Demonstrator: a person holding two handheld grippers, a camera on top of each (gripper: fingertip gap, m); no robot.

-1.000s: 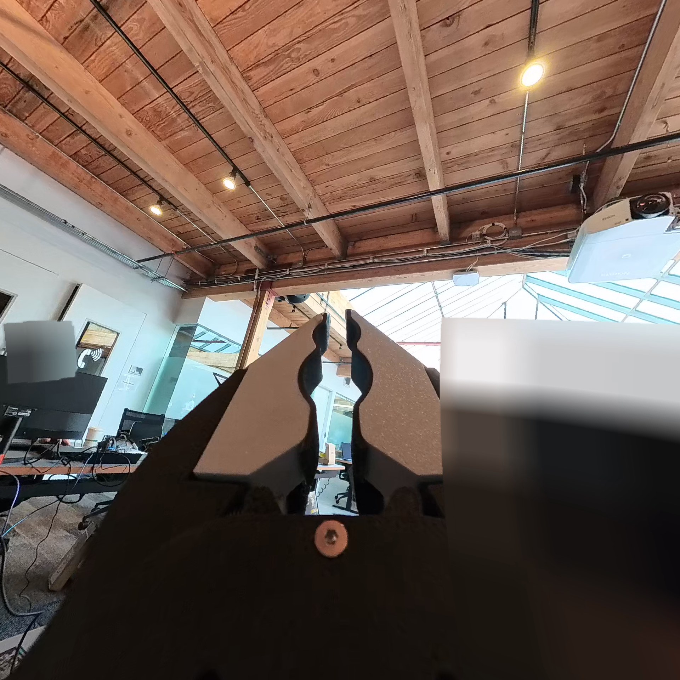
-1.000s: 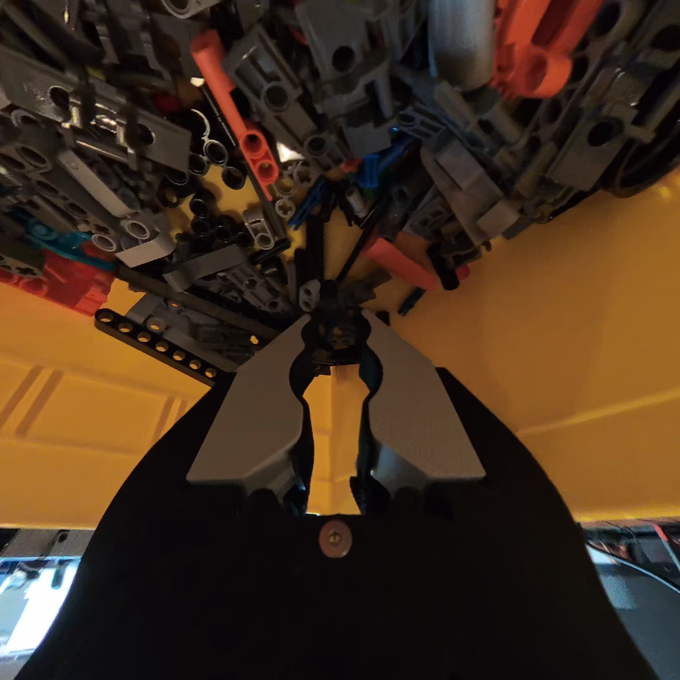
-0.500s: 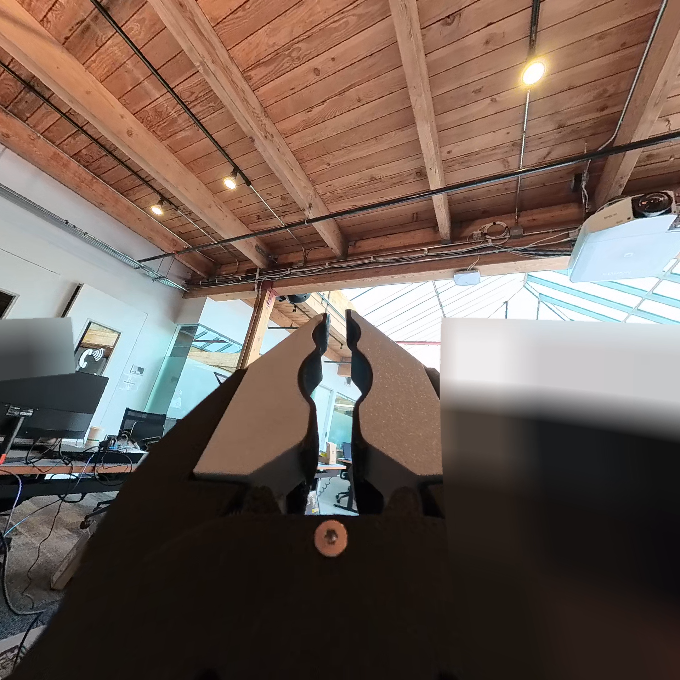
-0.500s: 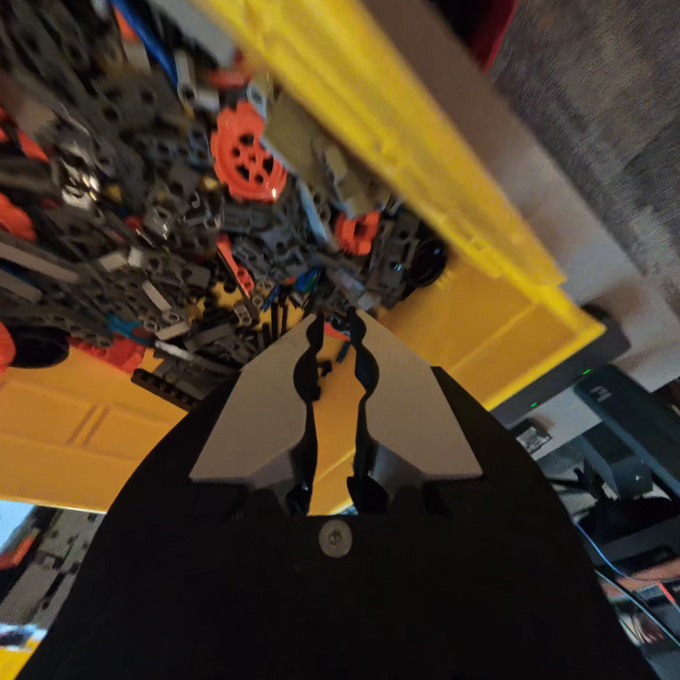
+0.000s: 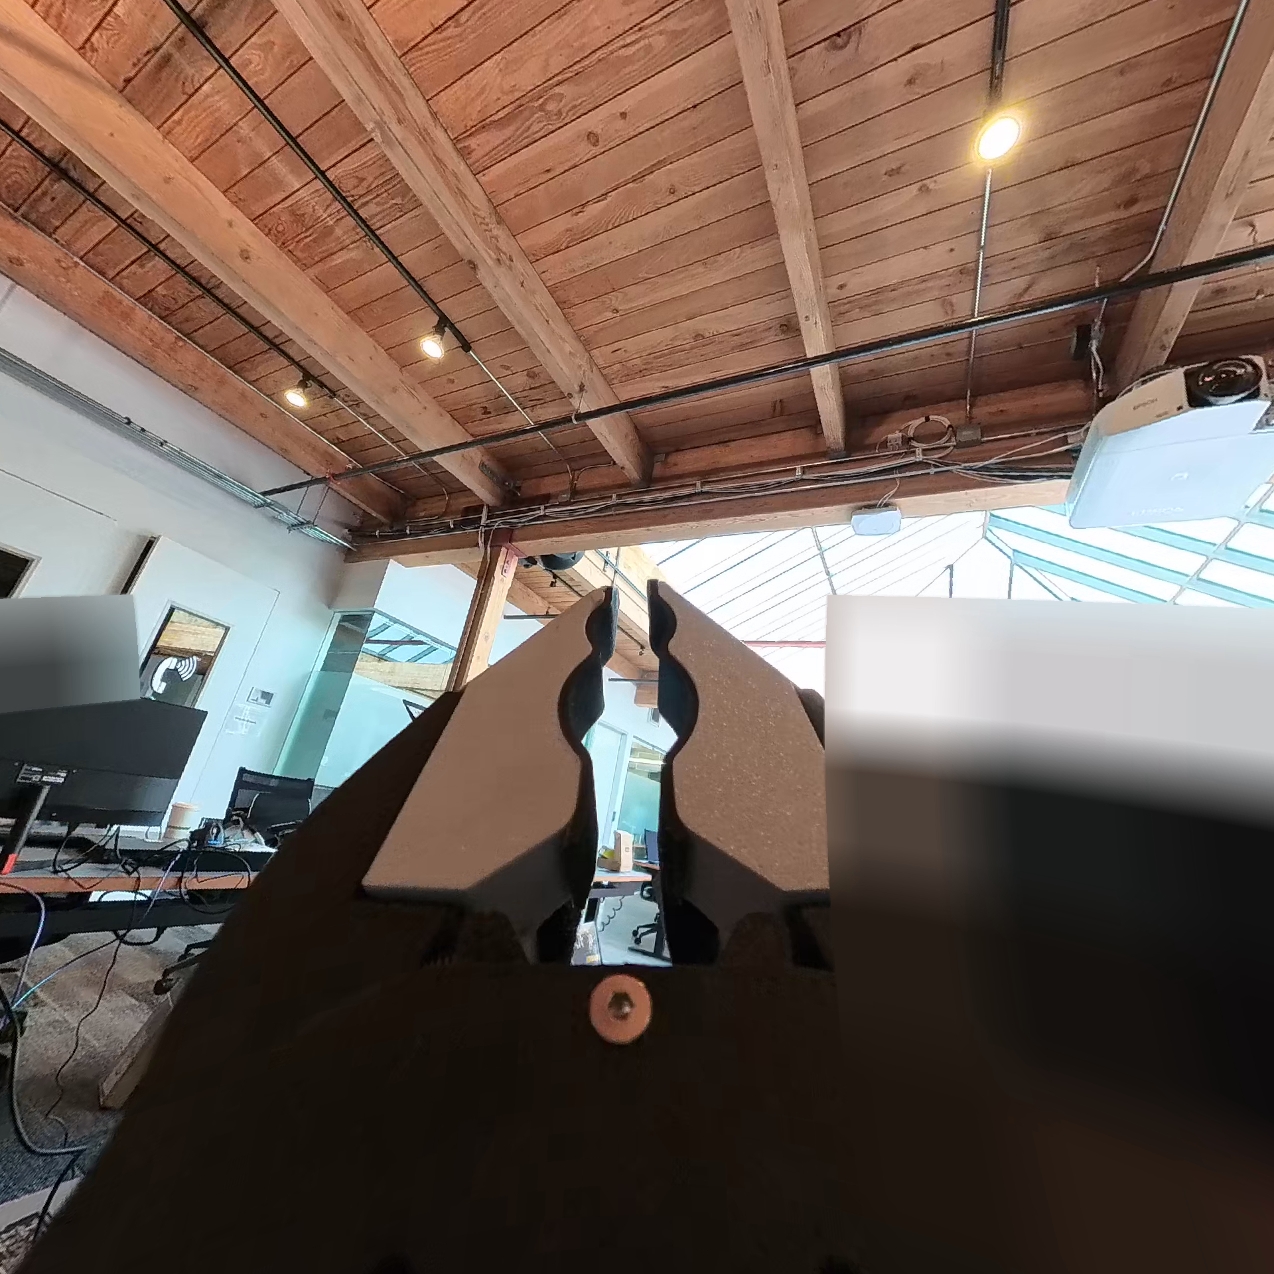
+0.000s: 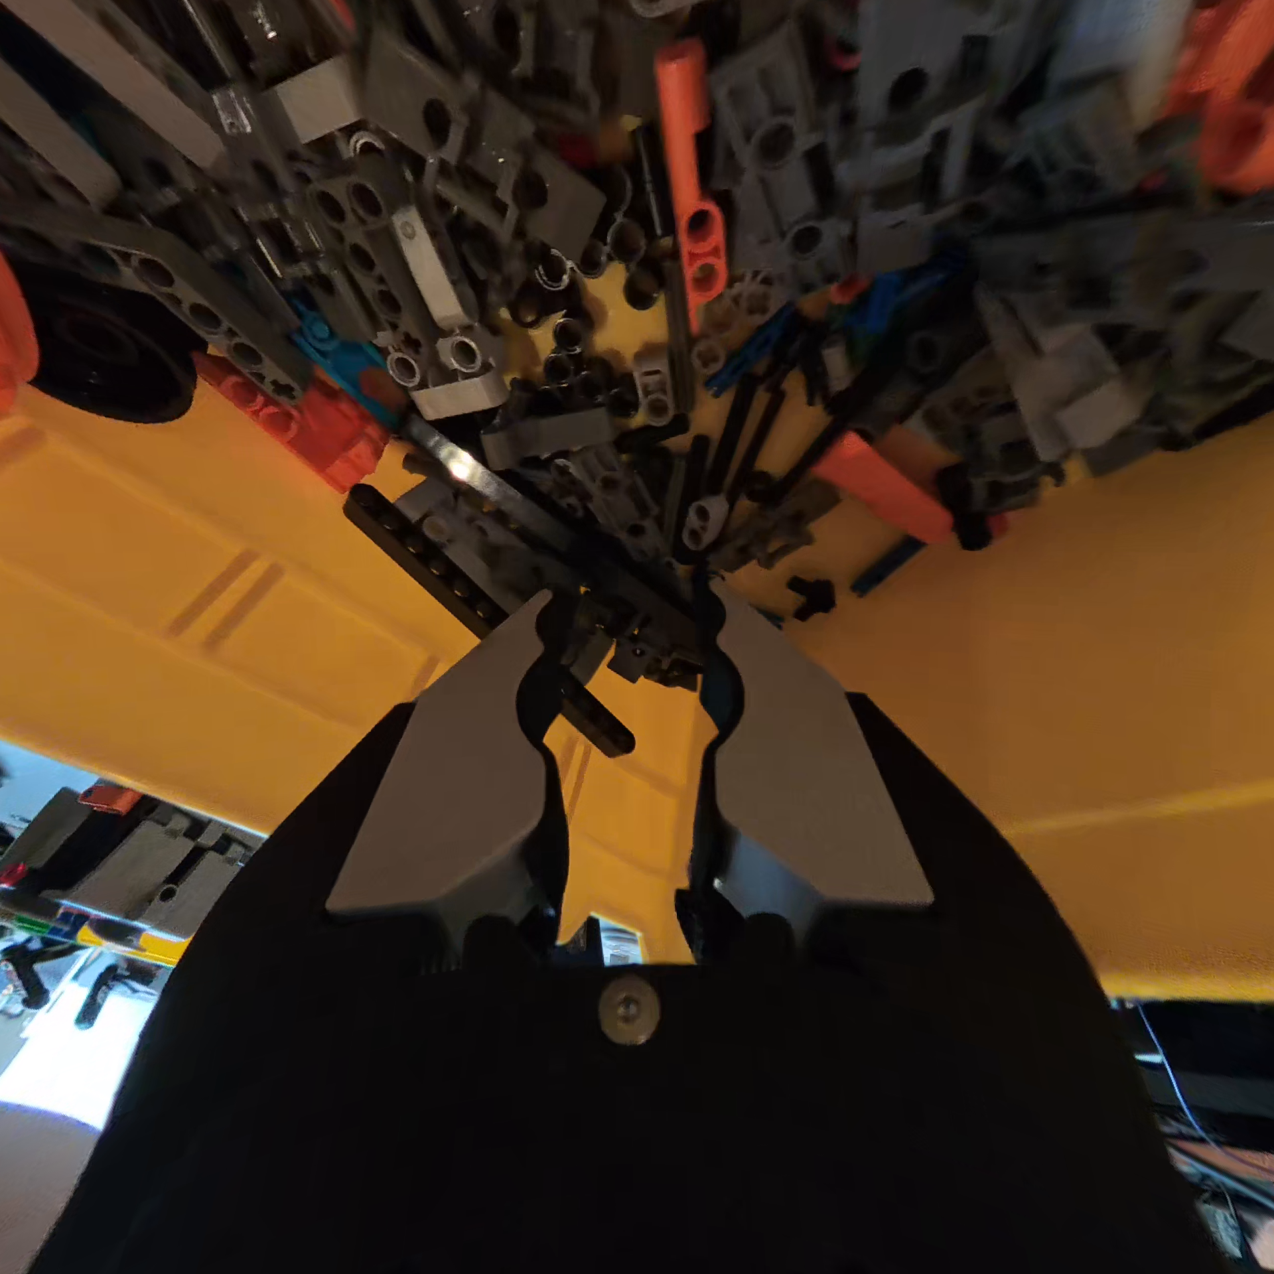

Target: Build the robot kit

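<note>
Right fingers [image 6: 779, 696]: I see them spread apart, tips at the black beam [image 6: 441, 558] in the parts pile [image 6: 551, 276].
Left gripper [image 5: 633, 600]: nearly clenched, empty, aimed at the wooden ceiling [image 5: 620, 207].
Bin: yellow bin [image 6: 207, 620] holds the pile.

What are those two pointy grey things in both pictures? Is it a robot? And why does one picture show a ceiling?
No robot: a person holds a two-fingered grabber in each hand, and each has a camera looking along its fingers. The left gripper points up at a wooden ceiling with lamps and a projector; its jaws are nearly together with nothing between them. The right gripper reaches into a yellow bin full of grey, black and orange building pieces. Its jaws are apart, around some dark pieces at the pile's edge. I cannot tell if it grips them.
</note>
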